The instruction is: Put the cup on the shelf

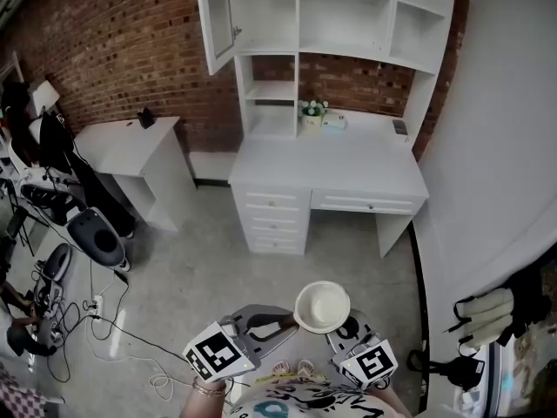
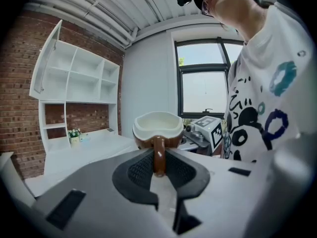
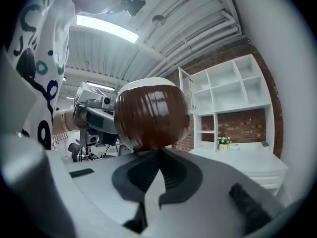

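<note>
**Item:** cup (image 1: 322, 306), brown glazed outside, cream inside, empty, upright, one loop handle (image 2: 158, 155).

**Location:** held in the air close to the person's body, low in the head view. It is well apart from the white table (image 1: 331, 168) and from the shelf unit (image 1: 343, 24) standing on it.

**Left gripper** (image 1: 271, 324)**:** jaws clamped on the handle and carrying the cup, with the rim level.

**Right gripper** (image 3: 158, 152)**:** jaws together. Their tips sit against the underside of the cup's brown body. Whether they nip its foot or only steady it cannot be made out.

**Destination:** white shelf unit with open compartments, all bare as far as I can see. A cabinet door (image 1: 216, 16) stands open at its left end. A small pot of flowers (image 1: 312, 122) sits at the back of the table beneath it.

**Progress, as judged:**
- **Done:** the pick-up, since the cup is secured and lifted.
- **Left:** the whole carry across the open floor, the reach up to a compartment, setting the cup down and letting go.
- **Stage:** early to middle.
</note>
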`<state>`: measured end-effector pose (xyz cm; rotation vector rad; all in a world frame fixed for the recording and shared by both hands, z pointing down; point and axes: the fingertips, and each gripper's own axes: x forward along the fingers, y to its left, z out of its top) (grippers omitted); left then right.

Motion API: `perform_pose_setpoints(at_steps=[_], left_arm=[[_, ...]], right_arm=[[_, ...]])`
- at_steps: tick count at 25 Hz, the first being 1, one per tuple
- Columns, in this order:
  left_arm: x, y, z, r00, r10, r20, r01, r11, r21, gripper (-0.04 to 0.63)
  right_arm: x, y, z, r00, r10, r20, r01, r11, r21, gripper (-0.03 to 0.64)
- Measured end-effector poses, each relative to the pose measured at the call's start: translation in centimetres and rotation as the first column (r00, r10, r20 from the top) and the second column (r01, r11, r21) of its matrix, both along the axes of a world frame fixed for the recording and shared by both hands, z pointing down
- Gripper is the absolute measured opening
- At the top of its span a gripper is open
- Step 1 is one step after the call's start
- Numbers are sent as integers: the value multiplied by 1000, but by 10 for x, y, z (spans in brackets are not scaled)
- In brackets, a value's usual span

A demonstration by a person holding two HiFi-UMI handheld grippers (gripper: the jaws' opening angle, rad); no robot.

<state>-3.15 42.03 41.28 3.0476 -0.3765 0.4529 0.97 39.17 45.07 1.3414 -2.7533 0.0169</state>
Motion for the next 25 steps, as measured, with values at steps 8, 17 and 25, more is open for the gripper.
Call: perform_pose_setpoints(at_steps=[8, 17, 25], left_arm=[[-5, 0, 0, 1000, 0, -7, 0, 1000, 6, 57], [-21, -13, -3, 1000, 16, -23, -16, 1000, 6, 57], [-37, -23, -1, 999, 30, -34, -30, 1000, 6, 57]], right_arm=[[-5, -1, -1, 1000, 8, 12, -8, 1000, 1, 26], [-17, -12, 0, 998, 33, -44, -34, 999, -28, 26], [-35, -27, -4, 999, 48, 7, -48, 999, 5, 26]])
